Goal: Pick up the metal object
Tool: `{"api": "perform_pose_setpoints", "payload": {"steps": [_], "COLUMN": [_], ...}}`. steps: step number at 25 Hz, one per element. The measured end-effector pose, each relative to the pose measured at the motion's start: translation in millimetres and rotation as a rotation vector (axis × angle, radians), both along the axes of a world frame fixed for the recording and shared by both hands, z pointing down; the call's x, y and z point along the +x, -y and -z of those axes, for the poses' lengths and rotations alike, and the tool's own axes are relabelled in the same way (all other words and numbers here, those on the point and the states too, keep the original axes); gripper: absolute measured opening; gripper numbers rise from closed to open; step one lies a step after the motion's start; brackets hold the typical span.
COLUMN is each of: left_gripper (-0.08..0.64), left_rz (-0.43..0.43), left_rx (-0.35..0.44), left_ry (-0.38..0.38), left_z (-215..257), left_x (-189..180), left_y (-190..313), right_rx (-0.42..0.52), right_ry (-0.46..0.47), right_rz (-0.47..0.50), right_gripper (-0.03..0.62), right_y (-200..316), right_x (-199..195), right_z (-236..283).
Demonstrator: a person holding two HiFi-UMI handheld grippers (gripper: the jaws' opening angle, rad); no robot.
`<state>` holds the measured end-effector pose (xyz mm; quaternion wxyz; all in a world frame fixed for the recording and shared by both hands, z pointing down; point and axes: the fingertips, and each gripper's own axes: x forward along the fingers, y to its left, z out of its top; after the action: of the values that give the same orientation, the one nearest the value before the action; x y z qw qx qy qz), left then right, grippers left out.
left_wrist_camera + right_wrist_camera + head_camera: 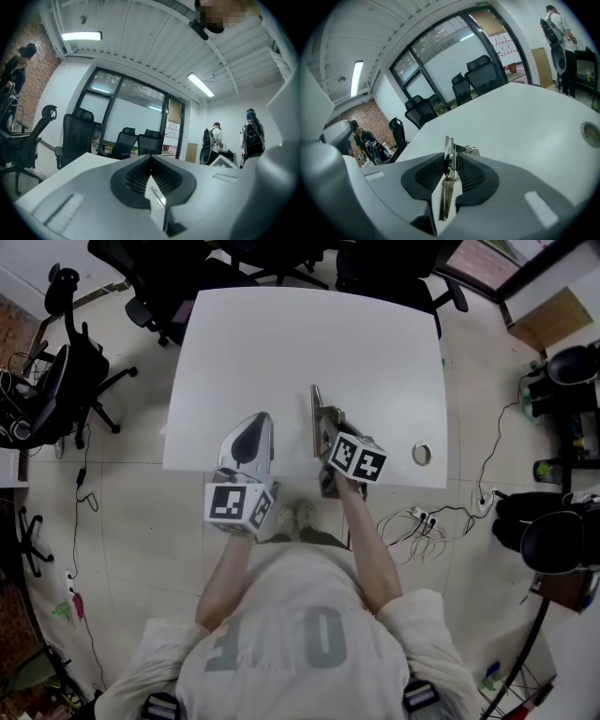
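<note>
The metal object (315, 418), a slim silver piece with a small spring, points away from me over the near part of the white table (309, 324). My right gripper (328, 439) is shut on it. In the right gripper view the metal object (449, 157) stands edge-on between the two dark pads (469, 174), which press on its sides, and its tip sticks out past the right gripper (451, 161). Whether it rests on the table I cannot tell. My left gripper (249, 439) lies to its left near the front edge, shut and holding nothing, as the left gripper (150, 174) shows in its own view.
A round metal grommet (422, 454) sits in the table's near right corner, also the grommet (591, 132) at the right. Black office chairs (155, 277) stand at the far side and left (56, 390). Cables (422, 521) lie on the floor to the right. People (215, 140) stand far off.
</note>
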<state>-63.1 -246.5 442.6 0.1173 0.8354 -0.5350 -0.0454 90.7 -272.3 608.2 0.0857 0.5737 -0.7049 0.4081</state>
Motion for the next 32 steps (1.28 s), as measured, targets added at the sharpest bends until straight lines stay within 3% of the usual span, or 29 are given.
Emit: {"api": "perform_pose_setpoints", "payload": {"steps": [4, 7, 12, 22, 32], "left_gripper": [0.002, 0.002, 0.002, 0.002, 0.002], "left_rz": [-0.007, -0.016, -0.032, -0.036, 0.017], "left_rx": [0.034, 0.047, 0.076, 0.084, -0.001], "left_ry": [0.004, 0.001, -0.014, -0.037, -0.104], "left_z": [13.5, 17.5, 31.3, 36.5, 0.6], "left_x": [4.0, 10.0, 14.0, -7.6, -25.3], "left_y": [2.6, 2.9, -4.2, -34.3, -101.7], "right_rx": [0.157, 0.268, 0.371, 0.413, 0.405], "right_ry": [0.055, 0.02, 0.029, 0.057, 0.107], "right_rz": [-0.01, 0.016, 0.006, -0.004, -0.036], "right_gripper": [0.1, 0.1, 0.1, 0.101, 0.101], "right_y": [-1.1, -12.9, -38.2, -76.3, -175.5], "right_x": [6.1, 10.8, 11.1, -9.4, -5.8], "right_z": [64.5, 110.0, 157.0, 179.1, 180.4]}}
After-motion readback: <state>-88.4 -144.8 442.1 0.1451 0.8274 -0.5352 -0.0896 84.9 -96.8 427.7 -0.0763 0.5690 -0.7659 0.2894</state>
